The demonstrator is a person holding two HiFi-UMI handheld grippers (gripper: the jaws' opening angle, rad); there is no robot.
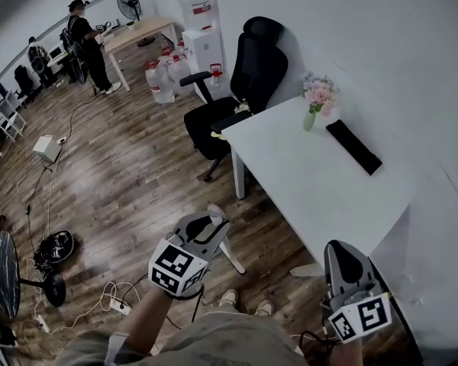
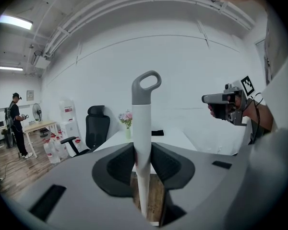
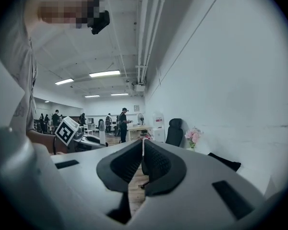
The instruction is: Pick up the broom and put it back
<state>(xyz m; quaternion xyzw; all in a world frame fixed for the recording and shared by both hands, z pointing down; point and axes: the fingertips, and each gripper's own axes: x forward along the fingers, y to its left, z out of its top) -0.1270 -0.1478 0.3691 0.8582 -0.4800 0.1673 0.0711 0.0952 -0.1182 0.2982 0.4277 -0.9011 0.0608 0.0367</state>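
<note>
Carrying stage of the broom task, seen from the head and from both tongs. The left tongs are closed on the white broom handle, their dark pads pressing it from both sides. The handle's long axis stands nearly upright and crosses the line along which the tongs point. Its grey loop end rises well above the grip, and the rest runs down between the pads toward the wooden floor. In the head view the left tongs sit low and left of centre, and a short length of the handle slants out below them. The brush end is not visible in any view. The right tongs are closed, with nothing between their pads. In the head view they hang to the right of the left pair and well apart from it, near the lower corner of the white table. The broom is therefore off the floor and borne by the left hand alone, with the right hand the farther of the two from the handle. Pick-up appears complete, and the return remains. No holder or resting place for the broom can be identified in these views. The coming move probably depends on keeping the handle upright while the left hand takes it to a support such as the wall.
</note>
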